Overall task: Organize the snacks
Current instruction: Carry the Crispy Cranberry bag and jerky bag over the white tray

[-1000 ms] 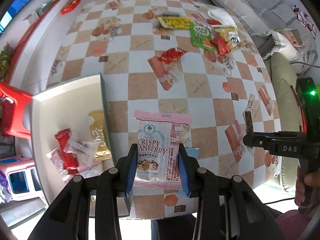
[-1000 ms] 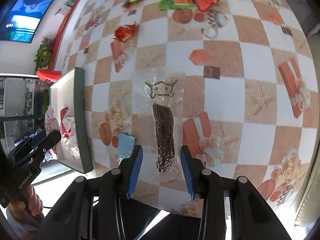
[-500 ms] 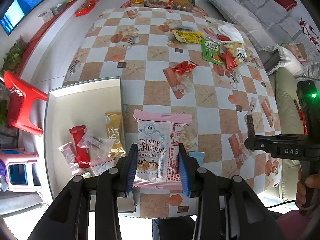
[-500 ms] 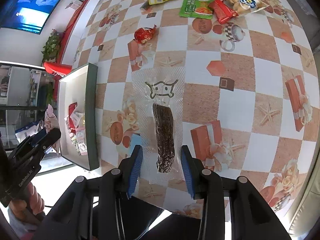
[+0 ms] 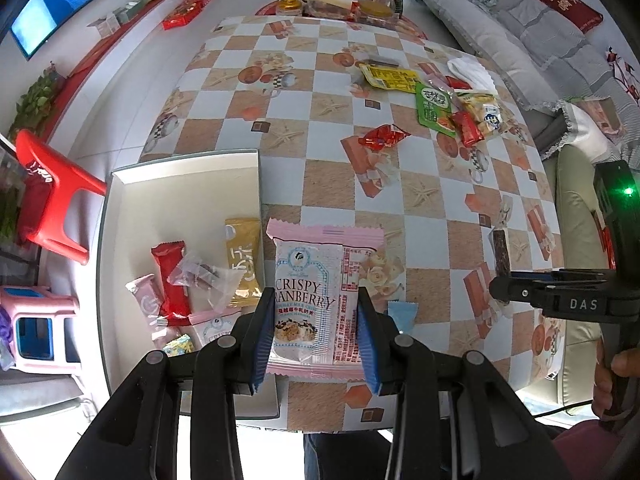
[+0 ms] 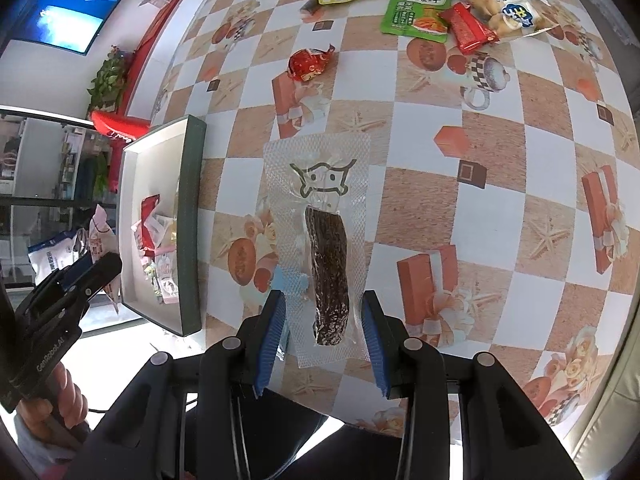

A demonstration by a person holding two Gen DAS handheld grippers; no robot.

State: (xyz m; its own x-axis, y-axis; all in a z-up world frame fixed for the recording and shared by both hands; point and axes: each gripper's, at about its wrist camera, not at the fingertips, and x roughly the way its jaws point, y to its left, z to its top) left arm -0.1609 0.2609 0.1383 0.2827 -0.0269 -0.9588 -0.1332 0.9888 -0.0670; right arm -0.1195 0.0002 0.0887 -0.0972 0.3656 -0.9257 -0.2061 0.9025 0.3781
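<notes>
Pink wrapping fills the middle of the left wrist view, where our left hand-held gripper point(image 5: 316, 336) has its blue pads pressed against both sides of a Crispy Cranberry packet point(image 5: 316, 300), lifted above the near edge of the desk point(image 5: 332, 80). Just to its left we see the white tray point(image 5: 180, 176) lying on the desk, with a gold packet point(image 5: 243, 264), a red packet point(image 5: 172, 284), a clear wrapper point(image 5: 204, 276) and several pink ones heaped in its near half. A small blue wrapper point(image 5: 402, 312) lies on the checkered cloth just right of the held packet. Farther off we find a red foil candy point(image 5: 382, 136), and beyond it, near the right edge, a green packet point(image 5: 434, 110), a yellow packet point(image 5: 388, 77) and a bag of pale biscuits point(image 5: 486, 114) clustered together. Our right hand-held gripper point(image 5: 500, 276) shows at the right, carrying a dark strip.

In the right wrist view, our right hand-held gripper point(image 6: 322, 332) is closed on the sides of a clear vacuum pouch holding a dark meat stick point(image 6: 326, 272), held above the desk point(image 6: 500, 200). The tray point(image 6: 192, 220) sits to the left, well apart from the pouch, its snacks partly hidden by the green wall. The red foil candy point(image 6: 310, 65) lies beyond the pouch, and the green packet point(image 6: 416, 10) group lies at the far edge.
</notes>
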